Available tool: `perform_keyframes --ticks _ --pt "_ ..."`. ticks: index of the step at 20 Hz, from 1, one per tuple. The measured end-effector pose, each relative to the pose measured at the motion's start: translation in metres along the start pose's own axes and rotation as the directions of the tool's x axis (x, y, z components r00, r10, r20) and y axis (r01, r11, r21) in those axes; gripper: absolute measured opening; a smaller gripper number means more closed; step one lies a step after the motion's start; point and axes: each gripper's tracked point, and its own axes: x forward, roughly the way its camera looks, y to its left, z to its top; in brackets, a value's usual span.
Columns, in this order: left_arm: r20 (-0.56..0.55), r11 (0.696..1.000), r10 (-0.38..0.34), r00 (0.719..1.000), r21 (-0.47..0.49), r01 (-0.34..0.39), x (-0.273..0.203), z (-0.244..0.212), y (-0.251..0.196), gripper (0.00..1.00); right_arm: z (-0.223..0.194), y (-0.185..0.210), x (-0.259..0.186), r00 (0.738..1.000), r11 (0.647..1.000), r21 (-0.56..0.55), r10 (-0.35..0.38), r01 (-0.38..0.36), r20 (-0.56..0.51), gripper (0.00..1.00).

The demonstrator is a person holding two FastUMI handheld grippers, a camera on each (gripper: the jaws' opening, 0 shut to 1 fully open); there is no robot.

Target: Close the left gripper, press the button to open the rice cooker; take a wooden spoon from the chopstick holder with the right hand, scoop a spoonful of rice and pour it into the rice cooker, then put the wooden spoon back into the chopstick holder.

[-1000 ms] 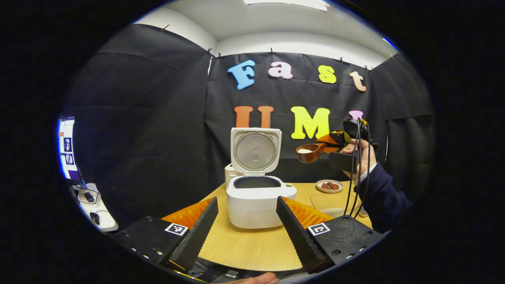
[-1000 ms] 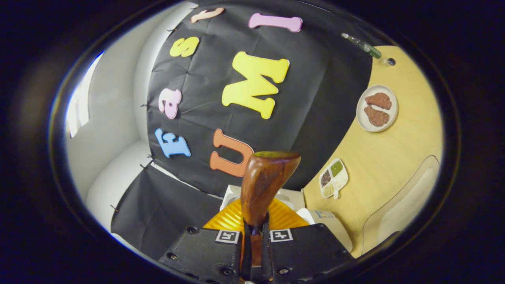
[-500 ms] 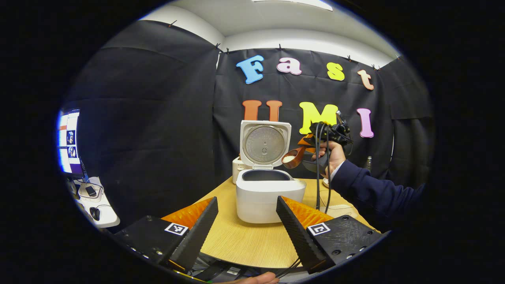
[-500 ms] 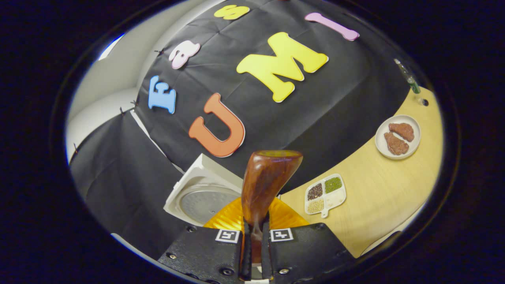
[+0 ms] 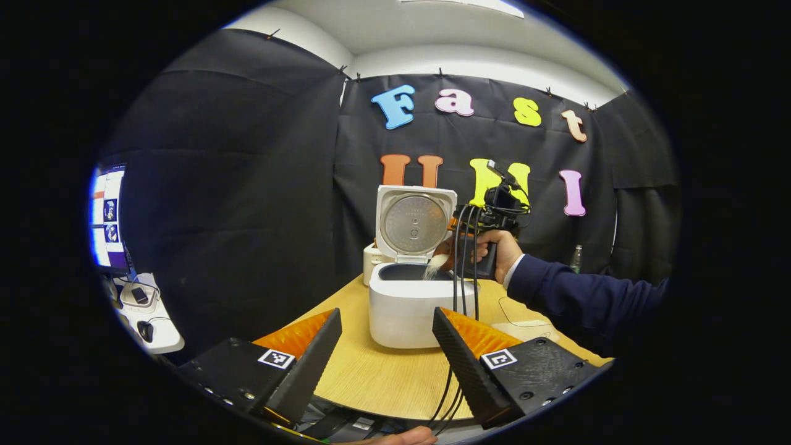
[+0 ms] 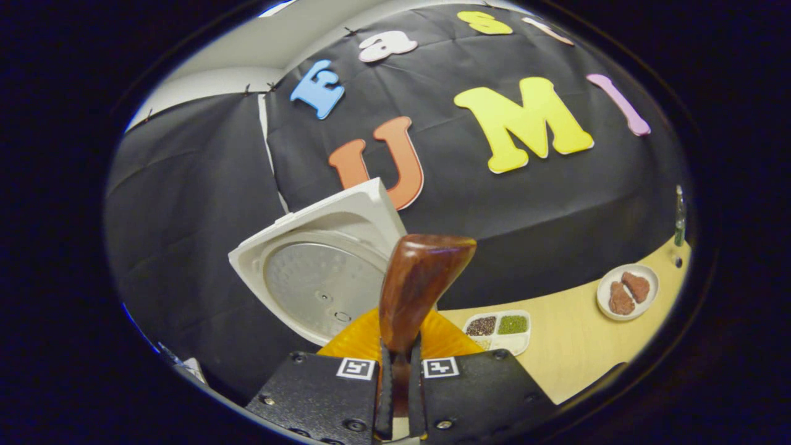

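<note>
Black cloth is walling the booth behind a pale wooden table (image 5: 383, 380). In the left gripper view, the left gripper (image 5: 386, 346) is hanging back with its jaws wide and empty, leaving room near the rice cooker (image 5: 420, 306), whose lid is standing open. A hand (image 5: 499, 250) is holding the right gripper (image 5: 460, 247) over the pot, and rice (image 5: 431, 269) is spilling in.

In the right gripper view, the right gripper (image 6: 397, 383) is clamping the wooden spoon (image 6: 415, 290) by its handle, jaws narrow, tilting it toward the lid (image 6: 315, 272). A seasoning tray (image 6: 500, 327) and a plate (image 6: 627, 292) are sitting aside, clear of the pour.
</note>
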Motion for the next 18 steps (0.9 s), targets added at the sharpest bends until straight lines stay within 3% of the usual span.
perform_keyframes --ticks 4,7,12,15,18 --pt "-0.005 1.000 0.005 1.000 0.003 -0.005 -0.001 -0.003 0.002 0.94 0.003 0.022 -0.004 0.999 0.990 -0.139 0.030 -0.028 0.015 0.15" --pt "-0.003 1.000 0.000 1.000 -0.001 0.000 -0.001 -0.002 0.000 0.94 0.003 0.038 -0.005 0.998 0.963 -0.265 0.057 -0.049 0.021 0.15" --pt "-0.004 1.000 0.000 1.000 0.013 0.000 0.001 -0.002 -0.001 0.94 -0.006 0.064 -0.011 0.995 0.849 -0.525 0.090 -0.053 0.046 0.15" --pt "-0.005 1.000 0.016 1.000 0.017 -0.016 -0.002 -0.001 0.002 0.94 -0.016 0.072 -0.016 0.994 0.804 -0.592 0.098 -0.056 0.039 0.15" --pt "-0.003 1.000 0.017 1.000 0.010 -0.017 -0.004 0.001 0.002 0.94 -0.014 0.069 -0.018 0.995 0.811 -0.583 0.092 -0.050 0.043 0.15"
